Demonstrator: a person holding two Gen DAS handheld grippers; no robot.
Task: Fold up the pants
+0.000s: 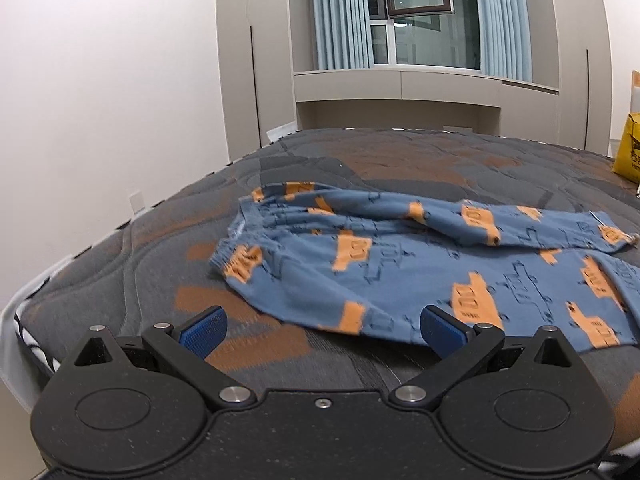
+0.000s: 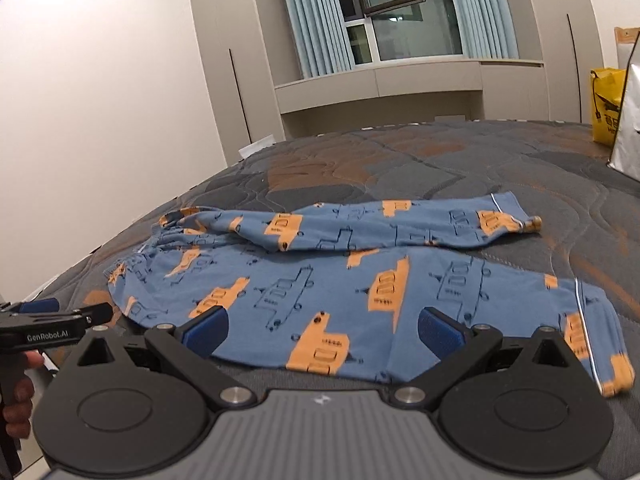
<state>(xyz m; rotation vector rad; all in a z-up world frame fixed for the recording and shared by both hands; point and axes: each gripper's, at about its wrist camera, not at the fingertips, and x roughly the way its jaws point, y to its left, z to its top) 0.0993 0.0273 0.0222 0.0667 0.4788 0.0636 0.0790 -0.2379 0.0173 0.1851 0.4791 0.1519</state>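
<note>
Blue pants with orange truck prints (image 1: pixel 400 264) lie spread on the quilted mattress (image 1: pixel 400 160), waistband to the left, both legs reaching right. They also show in the right wrist view (image 2: pixel 328 280). My left gripper (image 1: pixel 322 326) is open and empty, just short of the pants' near edge by the waist. My right gripper (image 2: pixel 322 330) is open and empty, over the near leg's front edge. The left gripper also shows at the left of the right wrist view (image 2: pixel 60 314), beside the waistband.
The grey and brown mattress (image 2: pixel 440 152) fills both views; its left edge drops off near the white wall. A yellow bag (image 2: pixel 606 104) and a white bag (image 2: pixel 628 120) stand at the far right. Cabinets and a curtained window lie beyond the bed.
</note>
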